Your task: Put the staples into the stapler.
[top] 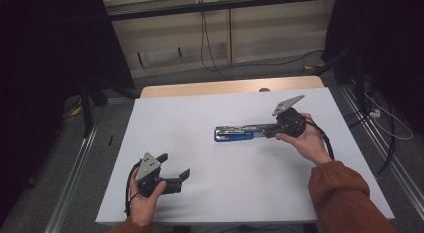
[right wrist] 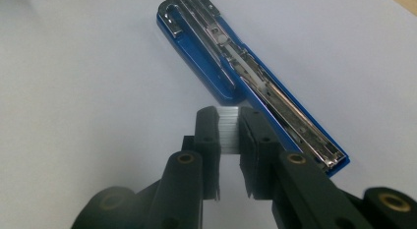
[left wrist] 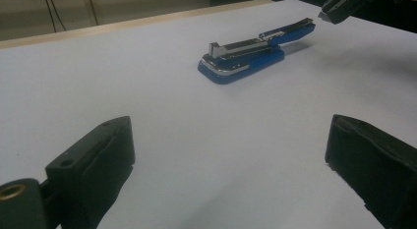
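The left hand-held gripper rests on the white counter with its jaws spread wide, holding nothing, well apart from the blue stapler lying opened out mid-counter. The right hand-held gripper is clamped on a strip of staples just above the stapler's open magazine. The thin strip could tilt, snap or miss the channel if lowered crooked.

A white-topped table with a wooden far edge carried the work. One blue stapler lay flat on it, opened out with its metal channel facing up, right of the middle.
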Motion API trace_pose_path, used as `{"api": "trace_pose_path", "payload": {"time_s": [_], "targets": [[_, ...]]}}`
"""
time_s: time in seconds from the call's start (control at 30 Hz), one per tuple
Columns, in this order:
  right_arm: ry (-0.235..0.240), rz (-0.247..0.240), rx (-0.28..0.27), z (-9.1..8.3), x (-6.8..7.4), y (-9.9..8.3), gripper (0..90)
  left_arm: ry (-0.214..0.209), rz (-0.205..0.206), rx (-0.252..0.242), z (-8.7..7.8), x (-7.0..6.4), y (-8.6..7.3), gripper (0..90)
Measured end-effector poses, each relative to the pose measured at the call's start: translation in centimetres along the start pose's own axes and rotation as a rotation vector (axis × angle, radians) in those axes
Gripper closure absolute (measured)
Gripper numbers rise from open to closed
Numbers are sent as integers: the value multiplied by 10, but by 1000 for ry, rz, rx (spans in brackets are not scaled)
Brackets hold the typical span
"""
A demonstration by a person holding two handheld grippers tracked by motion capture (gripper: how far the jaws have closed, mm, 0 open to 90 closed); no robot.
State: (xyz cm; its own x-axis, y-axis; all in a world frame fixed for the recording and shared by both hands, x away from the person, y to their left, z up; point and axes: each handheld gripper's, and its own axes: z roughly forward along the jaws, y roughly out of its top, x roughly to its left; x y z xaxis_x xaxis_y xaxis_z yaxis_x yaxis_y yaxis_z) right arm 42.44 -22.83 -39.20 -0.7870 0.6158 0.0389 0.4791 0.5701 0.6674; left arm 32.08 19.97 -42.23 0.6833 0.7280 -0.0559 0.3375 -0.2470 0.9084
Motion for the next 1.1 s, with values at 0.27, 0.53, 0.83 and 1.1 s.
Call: {"api": "trace_pose_path", "payload": {"time_s": [0.27, 0.53, 0.83, 1.1], "targets": [[10, 2, -31, 6, -2, 7, 793, 1, -1, -4, 0, 0, 0, 48], [1, -29, -85, 7, 2, 18, 793, 2, 0, 2, 0, 1, 0, 48], [31, -33, -84, 15, 2, 27, 793, -2, 2, 2, 1, 1, 0, 48], [69, -46, -60, 24, 1, 37, 793, -5, 1, -1, 1, 1, 0, 48]]}}
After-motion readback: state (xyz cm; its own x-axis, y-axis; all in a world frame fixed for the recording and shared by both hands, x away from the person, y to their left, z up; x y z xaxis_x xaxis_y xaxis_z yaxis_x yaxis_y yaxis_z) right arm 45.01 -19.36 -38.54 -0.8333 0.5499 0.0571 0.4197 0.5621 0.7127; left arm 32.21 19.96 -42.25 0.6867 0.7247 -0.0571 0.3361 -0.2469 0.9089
